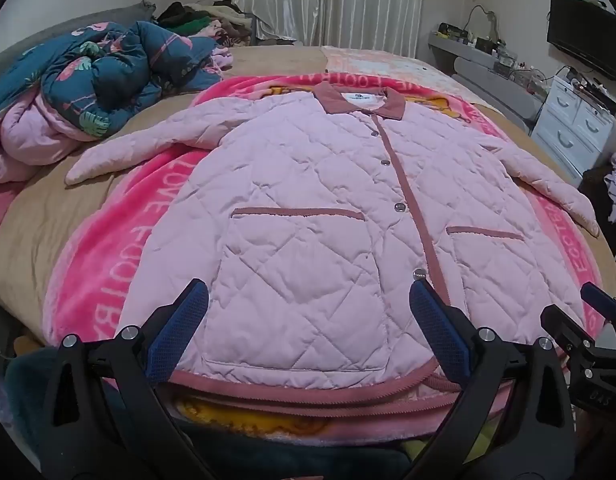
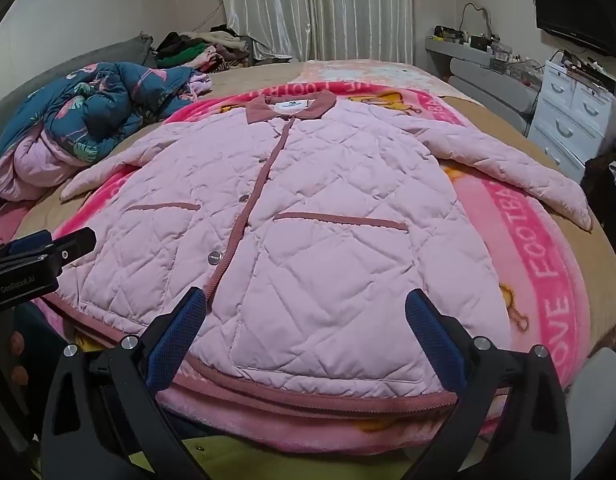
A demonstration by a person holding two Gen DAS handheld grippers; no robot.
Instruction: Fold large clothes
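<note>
Folding has not yet begun: the pink quilted jacket [image 1: 308, 216] is laid flat, front up and buttoned, on a pink blanket [image 1: 107, 264] across the bed [image 1: 39, 224], collar [image 1: 360, 100] at the far side, hem [image 1: 308, 394] nearest. Both sleeves are spread outward. The left gripper [image 1: 308, 312] and the right gripper [image 2: 305, 314] are held over the hem with jaws spread wide, and nothing is gripped by either. A sleeve is probably best taken first: the left sleeve [image 1: 127, 148] should be pinched near the cuff and carried across the chest, then the right sleeve [image 2: 520, 168] likewise. Thick padding should be caught through both layers, and the blanket beneath must be left out of the pinch.
</note>
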